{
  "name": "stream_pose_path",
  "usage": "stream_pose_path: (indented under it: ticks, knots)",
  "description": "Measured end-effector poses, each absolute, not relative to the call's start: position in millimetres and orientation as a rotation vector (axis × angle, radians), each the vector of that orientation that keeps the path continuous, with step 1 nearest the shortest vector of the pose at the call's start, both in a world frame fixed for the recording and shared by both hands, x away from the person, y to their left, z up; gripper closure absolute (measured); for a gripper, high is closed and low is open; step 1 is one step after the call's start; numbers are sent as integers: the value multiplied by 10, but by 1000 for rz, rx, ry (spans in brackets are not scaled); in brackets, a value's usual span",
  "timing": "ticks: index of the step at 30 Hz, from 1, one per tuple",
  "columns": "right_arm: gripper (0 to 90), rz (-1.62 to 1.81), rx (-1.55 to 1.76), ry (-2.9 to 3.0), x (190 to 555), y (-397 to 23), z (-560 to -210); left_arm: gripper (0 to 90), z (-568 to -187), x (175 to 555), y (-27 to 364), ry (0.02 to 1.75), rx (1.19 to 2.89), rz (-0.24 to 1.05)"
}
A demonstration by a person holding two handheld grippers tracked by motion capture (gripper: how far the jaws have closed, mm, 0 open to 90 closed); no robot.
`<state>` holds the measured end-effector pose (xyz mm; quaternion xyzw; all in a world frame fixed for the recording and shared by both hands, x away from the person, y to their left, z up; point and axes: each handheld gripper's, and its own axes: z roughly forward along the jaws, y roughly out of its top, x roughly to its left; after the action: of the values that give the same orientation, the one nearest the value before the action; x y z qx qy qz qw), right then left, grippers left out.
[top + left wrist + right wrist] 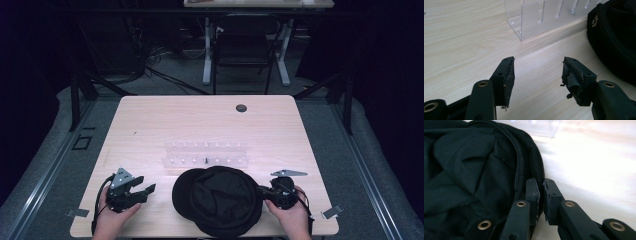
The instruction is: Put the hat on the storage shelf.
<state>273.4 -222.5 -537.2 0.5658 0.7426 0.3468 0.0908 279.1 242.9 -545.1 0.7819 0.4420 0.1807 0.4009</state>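
- Black cap [220, 200] lies upside down at the lower middle of the high view, near the front edge of the table [150, 120], its dark lining in folds and its brim toward the lower left.
- My right tongs [263, 191] sit at the cap's right rim, at the lower right of the high view, with my hand [290, 212] behind them.
- In the right gripper view the right tongs [541, 192] are drawn nearly together at the bottom centre, and the cap [474, 175] covers the left half of that frame. The cap's rim runs down to the pads, and the thin edge of fabric seems to be pinched between them; the gap left is only a sliver.
- My left tongs [142, 186] rest at the lower left of the high view, well apart from the cap, and point toward it.
- In the left gripper view the left tongs [537, 75] stand wide apart with only bare table [461, 37] between them; the pad [572, 82] on the right side of that frame looks worn and frayed.
- The cap [616, 37] shows there at the right edge of the frame, apart from those tongs.
- A clear plastic rack [206, 154] stands just behind the cap at the middle of the high view; in the left gripper view the rack [544, 17] is at the top centre.
- A dark round hole [241, 108] marks the table at the upper middle of the high view.
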Motion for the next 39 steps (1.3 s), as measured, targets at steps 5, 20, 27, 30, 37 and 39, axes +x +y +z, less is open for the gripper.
stream_pose_path:
  ticks: [5,20,27,30,37,39]
  knots:
    - [830,985,1687,2194,2824,-2336,-5336,437,-5457,2783,2429,1120,1972,461]
    - [832,873,1870,2217,2956,-2734,-5144,437,-5489,2786,2418,1124,1981,448]
    - [827,840,1948,2258,2870,-2840,-5190,437,-5492,2787,2405,1124,1987,444]
    - [808,815,1956,2277,2879,-2848,-5173,437,-5493,2792,2390,1119,1989,445]
    - [772,755,1977,2329,2965,-2839,-5161,437,-5499,2793,2383,1118,1993,443]
    - [756,715,1984,2350,2996,-2821,-5160,437,-5503,2795,2390,1118,1990,443]
